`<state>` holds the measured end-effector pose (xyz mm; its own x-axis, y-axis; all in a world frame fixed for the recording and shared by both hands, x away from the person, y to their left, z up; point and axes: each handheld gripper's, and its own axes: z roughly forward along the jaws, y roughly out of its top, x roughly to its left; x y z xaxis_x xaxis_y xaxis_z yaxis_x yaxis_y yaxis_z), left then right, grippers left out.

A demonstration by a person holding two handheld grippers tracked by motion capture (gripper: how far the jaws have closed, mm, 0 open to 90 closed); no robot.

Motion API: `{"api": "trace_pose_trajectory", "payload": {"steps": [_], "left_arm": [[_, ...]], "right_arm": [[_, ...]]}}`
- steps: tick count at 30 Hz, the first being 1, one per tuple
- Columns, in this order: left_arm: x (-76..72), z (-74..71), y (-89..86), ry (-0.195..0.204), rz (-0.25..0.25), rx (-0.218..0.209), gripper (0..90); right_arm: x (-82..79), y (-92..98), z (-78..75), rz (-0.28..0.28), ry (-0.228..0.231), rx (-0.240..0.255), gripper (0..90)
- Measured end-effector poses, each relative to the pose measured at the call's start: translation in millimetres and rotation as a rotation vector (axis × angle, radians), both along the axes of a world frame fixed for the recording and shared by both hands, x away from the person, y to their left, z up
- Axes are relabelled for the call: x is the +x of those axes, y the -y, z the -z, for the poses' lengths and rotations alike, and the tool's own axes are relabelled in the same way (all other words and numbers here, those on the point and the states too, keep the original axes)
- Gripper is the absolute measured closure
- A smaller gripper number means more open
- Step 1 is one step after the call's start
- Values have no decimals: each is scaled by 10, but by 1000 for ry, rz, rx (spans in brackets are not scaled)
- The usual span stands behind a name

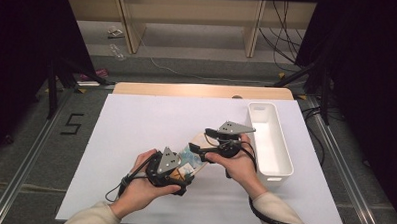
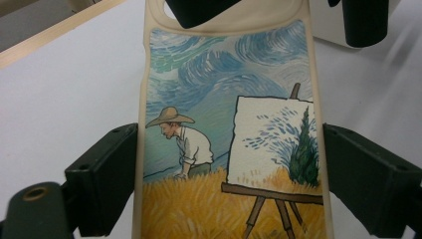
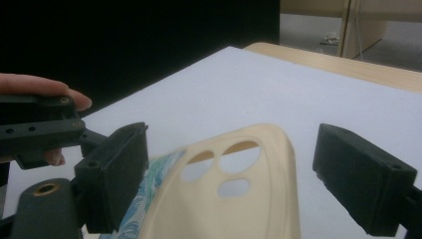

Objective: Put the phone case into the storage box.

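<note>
We see a phone case [image 1: 194,153] held above the white surface [image 1: 135,135], between the person's 2 hands, near the middle of the high view. In the left gripper view its painted side faces the camera: swirling blue sky, a figure in a straw hat bent over yellow grass, and an easel with a canvas.

The left gripper [image 2: 229,174] has the case between its 2 jaws. The left jaw lies against the cream edge of the case, and the right jaw sits at or just off the opposite edge, so we read this as a hold across the case's width. The left hand [image 1: 144,182] grips that tool from below in the high view.

The right gripper [image 3: 231,179] stands at the camera-hole end of the case, which shows 3 cut-outs in plain cream. The case lies between its jaws, close against the left one, while a clear gap of white surface shows before the right one. We take these jaws as wide, not pressing. The right hand [image 1: 239,166] holds this tool just left of a white bin [image 1: 270,139], which sits at the right side of the surface.
</note>
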<state>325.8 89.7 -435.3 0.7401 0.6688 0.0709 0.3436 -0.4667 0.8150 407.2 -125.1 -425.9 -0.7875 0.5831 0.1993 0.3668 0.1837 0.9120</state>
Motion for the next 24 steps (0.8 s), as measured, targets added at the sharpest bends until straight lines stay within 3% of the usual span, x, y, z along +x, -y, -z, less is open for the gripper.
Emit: {"api": "trace_pose_trajectory", "payload": {"steps": [24], "left_arm": [[3,0,0,2,0,0,113]], "right_arm": [[19,-28,49,-13,-30,10,183]]}}
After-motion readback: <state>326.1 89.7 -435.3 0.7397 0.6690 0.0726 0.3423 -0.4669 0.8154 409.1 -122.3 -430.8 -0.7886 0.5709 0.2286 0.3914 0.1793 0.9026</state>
